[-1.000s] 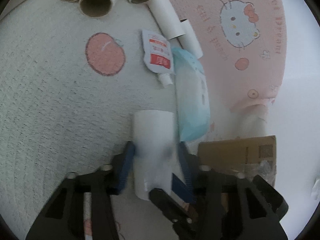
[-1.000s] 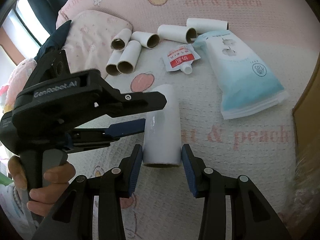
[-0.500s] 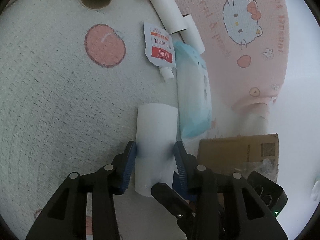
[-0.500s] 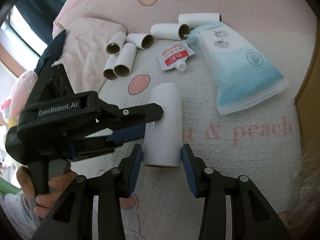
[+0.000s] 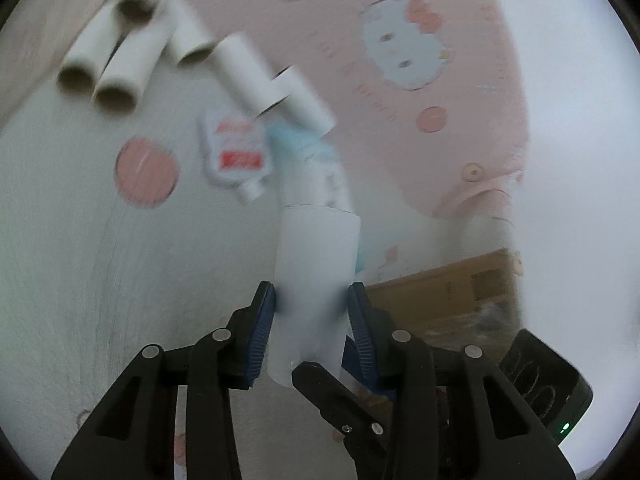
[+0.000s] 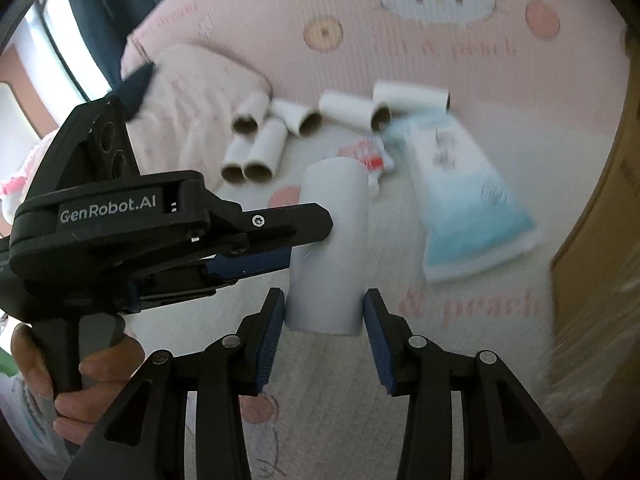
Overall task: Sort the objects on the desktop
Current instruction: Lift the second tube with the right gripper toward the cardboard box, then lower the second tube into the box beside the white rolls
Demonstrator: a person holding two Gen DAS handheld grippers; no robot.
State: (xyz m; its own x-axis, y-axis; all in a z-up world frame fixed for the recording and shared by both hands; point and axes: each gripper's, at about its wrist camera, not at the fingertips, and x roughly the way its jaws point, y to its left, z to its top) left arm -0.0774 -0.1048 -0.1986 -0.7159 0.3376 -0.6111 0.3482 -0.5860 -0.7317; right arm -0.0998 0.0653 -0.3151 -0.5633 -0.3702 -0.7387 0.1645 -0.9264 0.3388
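Both grippers clamp one white paper tube (image 6: 328, 248): left gripper (image 5: 312, 312) pinches its middle from the side, right gripper (image 6: 324, 312) grips its near end, tube lifted off the mat (image 6: 460, 12). Five more short paper tubes (image 6: 260, 156) lie in a loose row toward the mat's far side, with a red-and-white spout pouch (image 5: 236, 152) and a blue refill bag (image 6: 468, 208) beside them. A cardboard box (image 6: 600, 216) stands at the mat's right edge; a hand (image 6: 96, 376) holds the left gripper's handle.

Two close, downward wrist views
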